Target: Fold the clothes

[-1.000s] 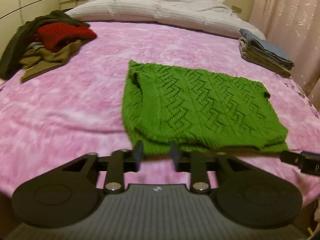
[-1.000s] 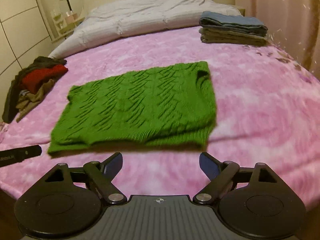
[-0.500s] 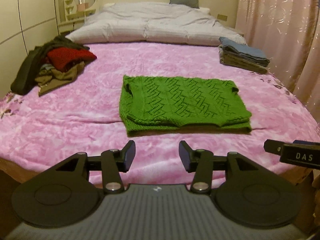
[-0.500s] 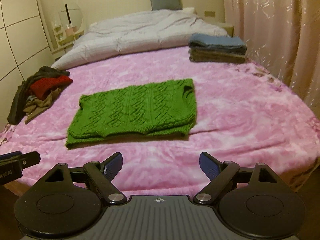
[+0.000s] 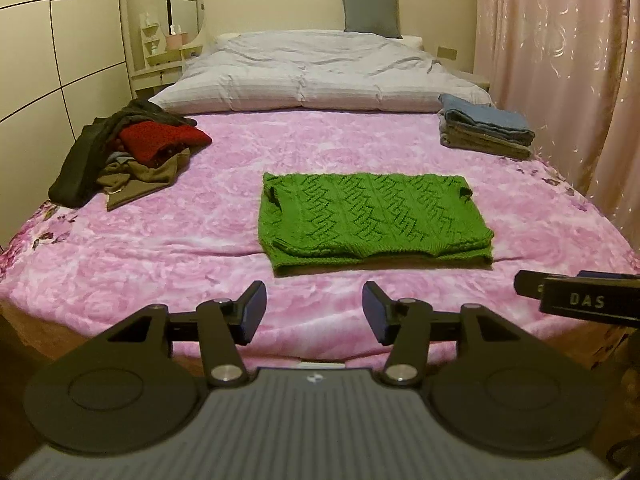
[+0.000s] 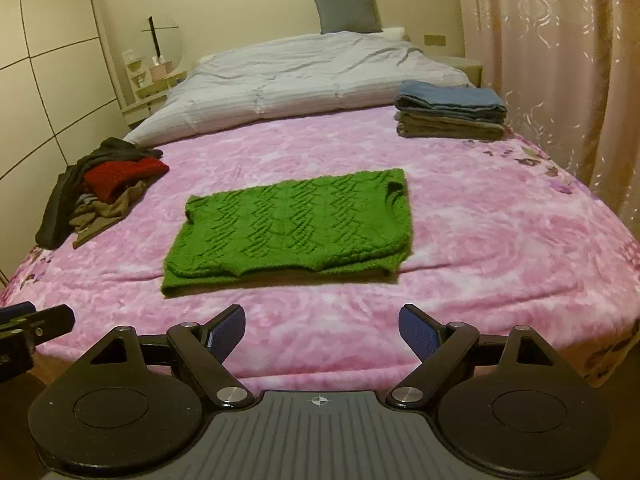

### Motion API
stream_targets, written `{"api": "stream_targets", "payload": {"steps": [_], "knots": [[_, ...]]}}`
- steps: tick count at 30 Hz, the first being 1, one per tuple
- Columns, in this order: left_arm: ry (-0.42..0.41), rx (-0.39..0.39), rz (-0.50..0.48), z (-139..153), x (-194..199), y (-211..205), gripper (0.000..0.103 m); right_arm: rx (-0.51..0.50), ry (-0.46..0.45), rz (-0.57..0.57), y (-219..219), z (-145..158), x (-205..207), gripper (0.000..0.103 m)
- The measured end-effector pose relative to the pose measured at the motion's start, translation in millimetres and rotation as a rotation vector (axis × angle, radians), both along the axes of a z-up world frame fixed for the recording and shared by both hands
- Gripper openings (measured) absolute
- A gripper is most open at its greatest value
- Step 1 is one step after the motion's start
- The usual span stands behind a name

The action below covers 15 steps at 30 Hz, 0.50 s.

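Lying folded on pink blanket (image 5: 168, 240): green sweater (image 5: 372, 220). Left tool (image 5: 314, 304) opening, empty; right tool (image 6: 322, 326) wide, empty.

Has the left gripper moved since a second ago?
Yes. The left gripper has backed away from the folded green knitted sweater towards the bed's near edge; its jaws are opening, nothing between them.

Around the green sweater (image 5: 370, 216) the pink blanket (image 5: 180, 248) lies bare on every side — open passage. Left of it sits a heap of clothes (image 5: 128, 152); beyond it to the right, a folded stack (image 5: 484, 128).
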<state>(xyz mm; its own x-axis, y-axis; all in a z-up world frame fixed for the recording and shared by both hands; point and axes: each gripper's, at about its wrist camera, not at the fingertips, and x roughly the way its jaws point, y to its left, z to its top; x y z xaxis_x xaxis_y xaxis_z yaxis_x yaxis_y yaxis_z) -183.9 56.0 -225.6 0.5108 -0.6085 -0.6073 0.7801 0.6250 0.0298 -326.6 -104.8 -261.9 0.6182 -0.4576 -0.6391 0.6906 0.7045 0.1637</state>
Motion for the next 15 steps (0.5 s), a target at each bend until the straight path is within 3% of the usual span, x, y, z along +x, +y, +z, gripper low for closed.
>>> {"api": "stream_targets", "payload": {"steps": [15], "knots": [[0.036, 0.016, -0.046, -10, 20, -17, 0.052, -0.003, 0.051, -0.025, -12, -9, 19, 0.087]]}}
